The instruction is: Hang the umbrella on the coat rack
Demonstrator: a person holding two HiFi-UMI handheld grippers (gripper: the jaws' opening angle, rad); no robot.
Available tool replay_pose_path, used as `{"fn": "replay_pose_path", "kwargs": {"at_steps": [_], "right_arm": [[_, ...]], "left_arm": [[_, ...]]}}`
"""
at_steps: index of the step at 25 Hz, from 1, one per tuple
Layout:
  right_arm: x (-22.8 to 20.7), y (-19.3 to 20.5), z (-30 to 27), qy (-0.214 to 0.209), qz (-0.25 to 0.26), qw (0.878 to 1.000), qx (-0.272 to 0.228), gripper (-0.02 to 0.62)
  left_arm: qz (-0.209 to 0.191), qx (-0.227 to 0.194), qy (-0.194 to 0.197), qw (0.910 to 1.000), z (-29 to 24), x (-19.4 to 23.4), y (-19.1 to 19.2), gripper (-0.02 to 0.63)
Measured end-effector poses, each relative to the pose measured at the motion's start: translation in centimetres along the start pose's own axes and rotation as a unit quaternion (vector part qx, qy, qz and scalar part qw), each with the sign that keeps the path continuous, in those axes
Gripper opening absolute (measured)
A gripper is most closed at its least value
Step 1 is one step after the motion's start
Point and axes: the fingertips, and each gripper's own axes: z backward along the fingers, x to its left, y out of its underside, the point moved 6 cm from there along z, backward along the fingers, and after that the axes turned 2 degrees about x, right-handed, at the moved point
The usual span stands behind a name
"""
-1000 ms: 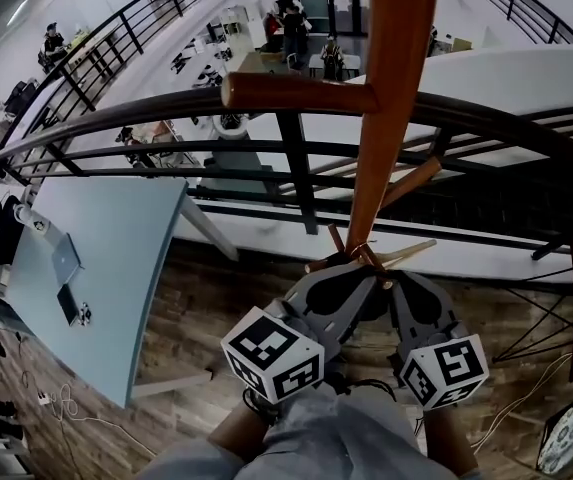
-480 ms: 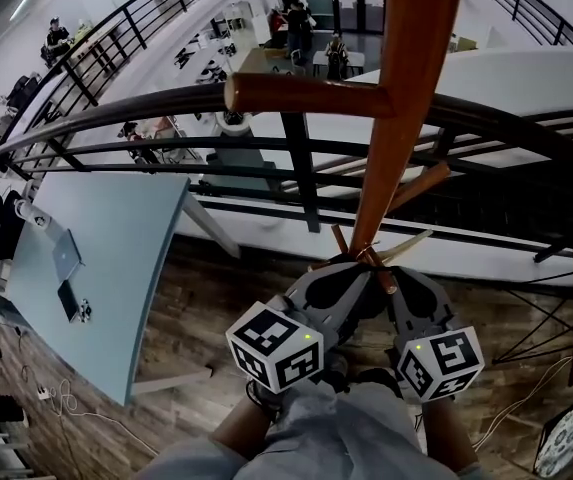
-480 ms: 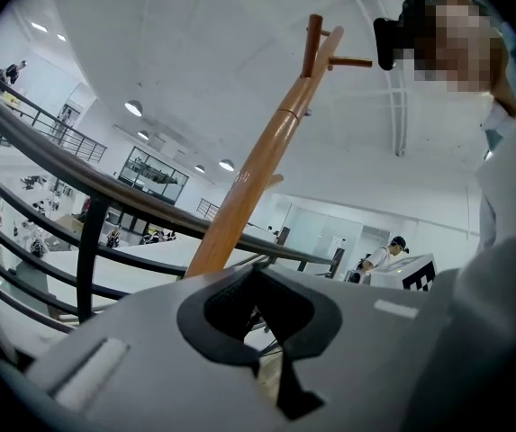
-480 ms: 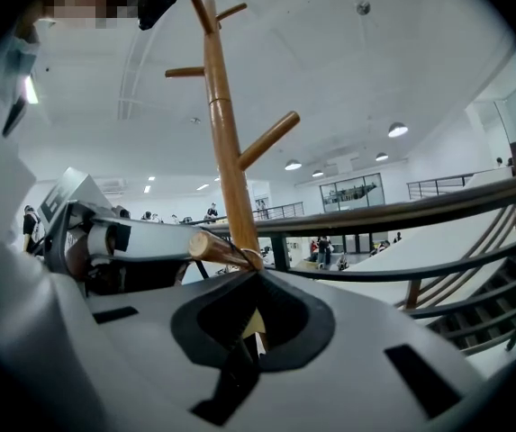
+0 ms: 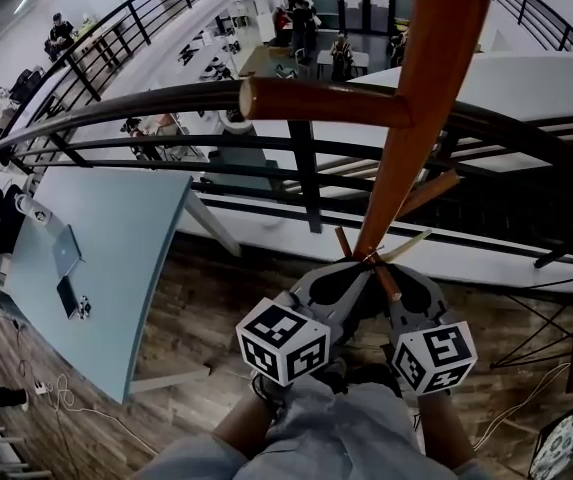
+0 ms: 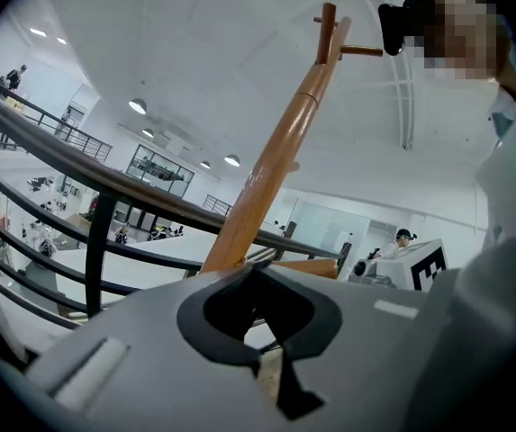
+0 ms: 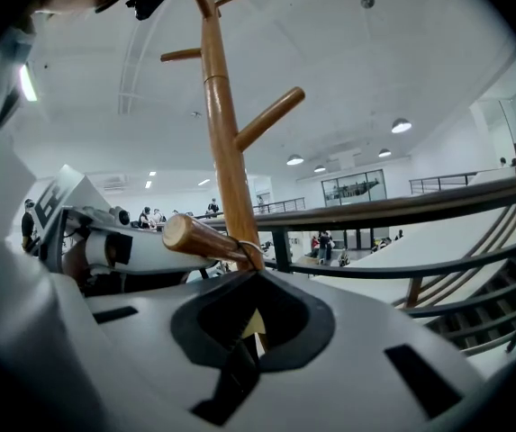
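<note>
1. Left gripper [image 6: 259, 309]: jaws drawn together, leaving only the round hollow and a narrow slit below it. A pale sliver [image 6: 270, 369] shows in the slit and I cannot name it. No object is identifiably held. The gripper is aimed up along the rack's pole.
2. Coat rack [image 5: 416, 108]: a brown wooden pole that rises toward the head camera in front of a black railing [image 5: 146, 108]. A long upper peg [image 5: 321, 103] points left. Short pegs cluster low on the pole, right at both sets of jaw tips.
3. Right gripper [image 7: 253, 309]: its jaws are likewise closed to a slit, with a pale wedge behind and nothing nameable gripped. A lower peg [image 7: 205, 238] lies just above the jaws, with a thin loop [image 7: 244, 244] around it where it meets the pole.
4. Umbrella: not identifiable in any view. The loop may be its strap, which would place the umbrella on that low peg, hidden beneath the grippers; this is a judgement only.
5. Change over the last second: both marker cubes have drifted slightly rightward and upward in the head view. The pole and upper peg loom larger and further right. Jaw closure is unchanged.
6. Meaning: this is mostly a shift of viewpoint, with no lifting or hooking motion. The hang is probably either complete or paused.
</note>
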Motion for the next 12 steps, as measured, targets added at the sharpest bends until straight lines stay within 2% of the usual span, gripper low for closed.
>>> {"fn": "replay_pose_path", "kwargs": {"at_steps": [6,12], "right_arm": [[-0.1,0.1,-0.8,-0.001,-0.002,1.0,0.007,0.002],[0.2,0.3,-1.4,-0.01,-0.004,1.0,0.007,0.002]], "left_arm": [[-0.005,0.015,0.005,0.9999,-0.4,0.3,0.4,0.005],[-0.038,0.046,-0.007,0.9982,-0.8,0.0,0.9,0.005]]}}
